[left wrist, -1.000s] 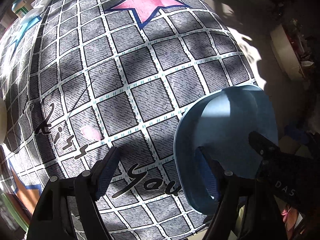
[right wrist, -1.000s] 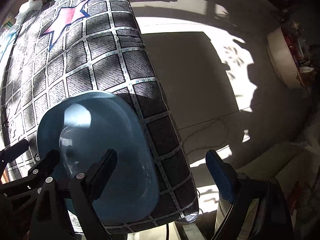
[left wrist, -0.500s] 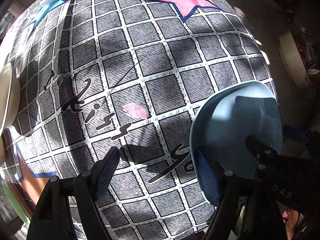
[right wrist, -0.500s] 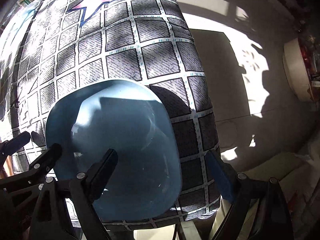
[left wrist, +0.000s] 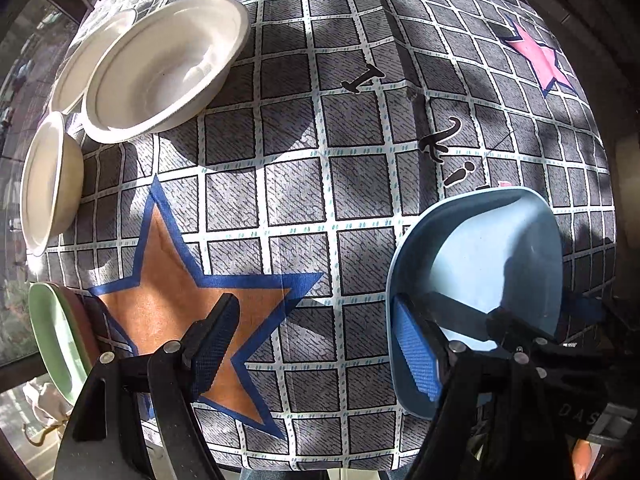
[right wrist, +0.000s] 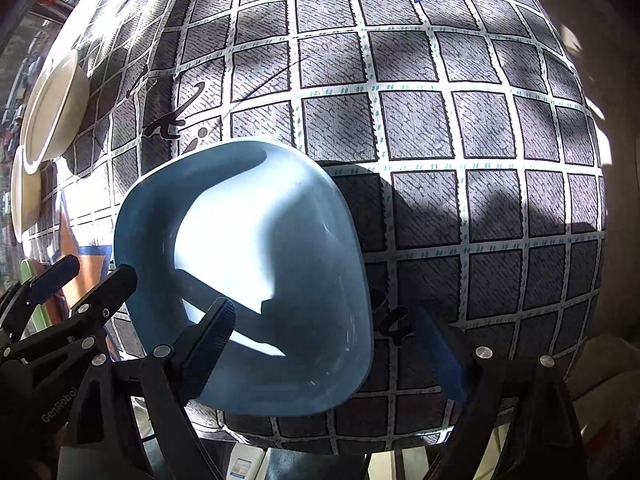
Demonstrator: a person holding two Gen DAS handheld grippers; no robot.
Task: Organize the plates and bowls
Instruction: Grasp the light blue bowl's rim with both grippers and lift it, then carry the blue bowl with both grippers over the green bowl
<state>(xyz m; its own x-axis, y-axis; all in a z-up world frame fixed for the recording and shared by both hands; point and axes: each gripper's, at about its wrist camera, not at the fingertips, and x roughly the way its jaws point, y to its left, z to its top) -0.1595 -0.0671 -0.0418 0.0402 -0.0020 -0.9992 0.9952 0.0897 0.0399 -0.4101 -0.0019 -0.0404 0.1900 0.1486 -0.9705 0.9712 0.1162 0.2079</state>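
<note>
A light blue square plate (left wrist: 492,276) lies near the table's front edge; it also shows in the right wrist view (right wrist: 256,264). My left gripper (left wrist: 316,344) is open, its right finger at the plate's left rim. My right gripper (right wrist: 332,344) is open, its jaws on either side of the plate's near right corner. Three white bowls (left wrist: 160,68) sit at the far left. A green plate (left wrist: 52,336) stacked on a reddish one lies at the left edge.
The table is covered by a grey checked cloth (left wrist: 360,184) with an orange star (left wrist: 180,296), a pink star (left wrist: 540,60) and black lettering. The table's right edge drops off to the floor (right wrist: 624,200).
Both grippers have swung left along the table with the blue plate staying between them. The white bowls, the green plate and the orange star have come into view.
</note>
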